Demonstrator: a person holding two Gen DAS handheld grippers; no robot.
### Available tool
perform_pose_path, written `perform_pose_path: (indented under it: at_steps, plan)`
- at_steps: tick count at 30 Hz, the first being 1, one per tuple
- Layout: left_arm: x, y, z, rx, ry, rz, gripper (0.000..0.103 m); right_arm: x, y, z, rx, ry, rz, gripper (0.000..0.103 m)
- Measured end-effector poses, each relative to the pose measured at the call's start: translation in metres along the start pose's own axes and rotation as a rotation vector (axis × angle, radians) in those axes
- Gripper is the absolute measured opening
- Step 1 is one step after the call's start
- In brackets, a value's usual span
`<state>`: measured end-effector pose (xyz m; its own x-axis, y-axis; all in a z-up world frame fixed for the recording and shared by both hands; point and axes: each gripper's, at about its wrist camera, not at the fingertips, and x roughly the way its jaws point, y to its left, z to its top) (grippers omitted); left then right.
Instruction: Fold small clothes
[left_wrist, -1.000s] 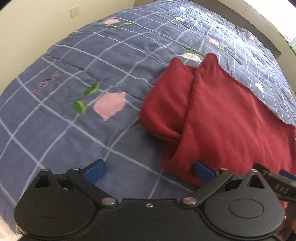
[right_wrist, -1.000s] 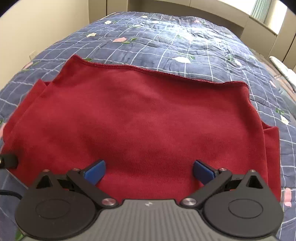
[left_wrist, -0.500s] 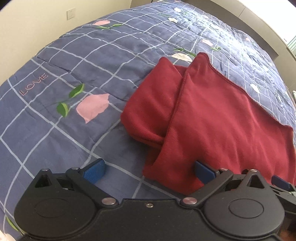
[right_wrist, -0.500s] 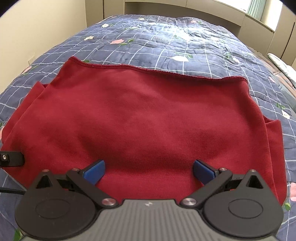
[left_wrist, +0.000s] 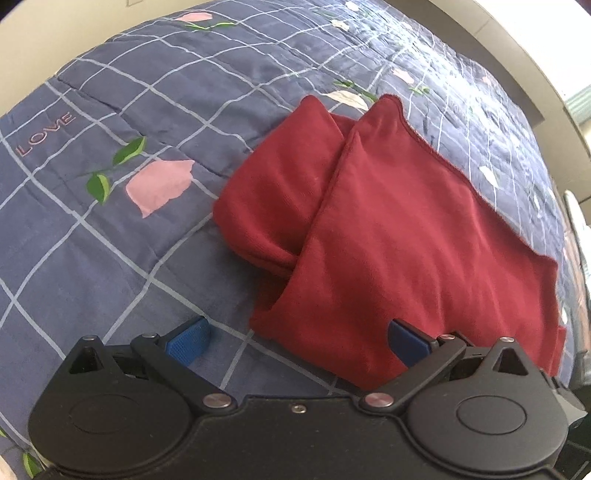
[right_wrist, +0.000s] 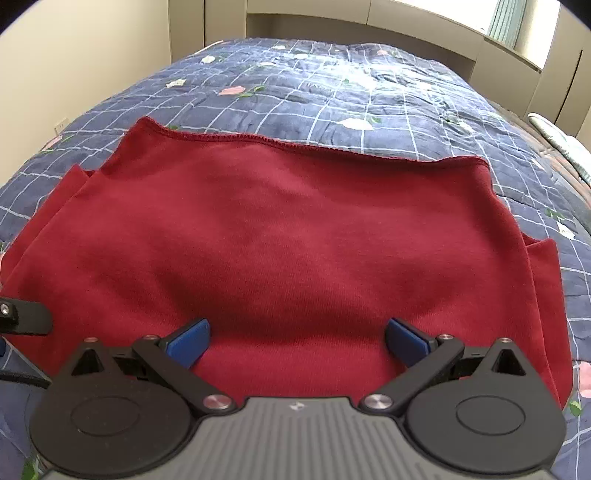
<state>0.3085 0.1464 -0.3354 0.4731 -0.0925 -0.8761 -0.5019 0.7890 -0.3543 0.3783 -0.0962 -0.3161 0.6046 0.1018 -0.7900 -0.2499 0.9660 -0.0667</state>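
Observation:
A dark red garment (left_wrist: 399, 236) lies folded on the bed, a folded sleeve part (left_wrist: 280, 192) sticking out at its left. It fills the right wrist view (right_wrist: 288, 236), hem at the far side. My left gripper (left_wrist: 295, 341) is open and empty, just above the garment's near left corner; one blue pad is over the quilt, the other over the cloth. My right gripper (right_wrist: 295, 341) is open and empty, low over the garment's near edge. A piece of the left gripper (right_wrist: 22, 317) shows at the left edge of the right wrist view.
The bed carries a navy checked quilt (left_wrist: 110, 229) with pink flowers and the word LOVE. A beige wall (right_wrist: 74, 66) runs along the left side. Cabinets and a window (right_wrist: 517, 22) stand beyond the bed's far end. A pale cloth (right_wrist: 557, 140) lies at the far right.
Both grippers have drawn back and risen slightly from the garment. They stay open. The garment lies still.

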Motion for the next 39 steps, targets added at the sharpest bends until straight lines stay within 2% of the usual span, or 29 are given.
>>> perform_pose_path:
  at_steps: [5,7,9,12,14,17,19,21,22,26,29,32,34,36,39]
  plan:
    - [0.003,-0.007,0.001,0.013,0.006,0.027,0.102,-0.008,-0.005,0.006,0.001,0.029,0.015,0.103]
    - [0.003,-0.006,0.002,0.004,0.011,0.024,0.102,-0.021,-0.009,0.008,0.028,-0.014,0.007,0.103]
    - [0.002,-0.002,0.004,-0.019,0.015,0.007,0.102,-0.030,-0.010,0.006,0.021,-0.053,-0.001,0.103]
    - [-0.001,0.007,0.005,-0.064,0.019,-0.031,0.102,-0.020,-0.003,-0.003,-0.061,0.020,-0.057,0.103]
    - [-0.002,0.013,0.006,-0.112,0.007,-0.056,0.102,-0.017,-0.001,-0.013,-0.064,0.002,-0.064,0.103]
    - [-0.004,0.020,0.007,-0.167,-0.008,-0.092,0.096,-0.017,-0.003,-0.019,-0.019,-0.020,-0.059,0.103]
    - [-0.005,0.023,0.006,-0.189,-0.022,-0.132,0.082,-0.015,-0.005,-0.019,-0.004,-0.023,-0.055,0.103]
    - [-0.002,0.026,0.005,-0.226,0.001,-0.187,0.075,-0.015,-0.005,-0.019,0.000,-0.024,-0.056,0.103]
    - [-0.001,0.026,0.004,-0.241,0.010,-0.193,0.075,-0.015,-0.004,-0.019,0.001,-0.026,-0.058,0.103]
    - [0.003,0.026,0.003,-0.271,0.006,-0.185,0.076,-0.016,-0.005,-0.023,0.009,-0.040,-0.058,0.103]
    - [0.007,0.030,0.003,-0.323,0.002,-0.200,0.082,-0.016,-0.005,-0.026,0.012,-0.056,-0.060,0.103]
    - [0.008,0.026,0.003,-0.308,-0.001,-0.174,0.080,-0.017,-0.003,-0.026,0.014,-0.060,-0.064,0.103]
    - [0.007,0.022,0.004,-0.288,-0.004,-0.135,0.069,-0.017,-0.003,-0.026,0.015,-0.062,-0.062,0.103]
    - [0.006,0.019,0.005,-0.284,-0.007,-0.106,0.063,-0.017,-0.004,-0.027,0.015,-0.065,-0.059,0.103]
    - [0.004,0.023,0.003,-0.323,-0.019,-0.100,0.053,-0.018,-0.004,-0.028,0.014,-0.067,-0.056,0.103]
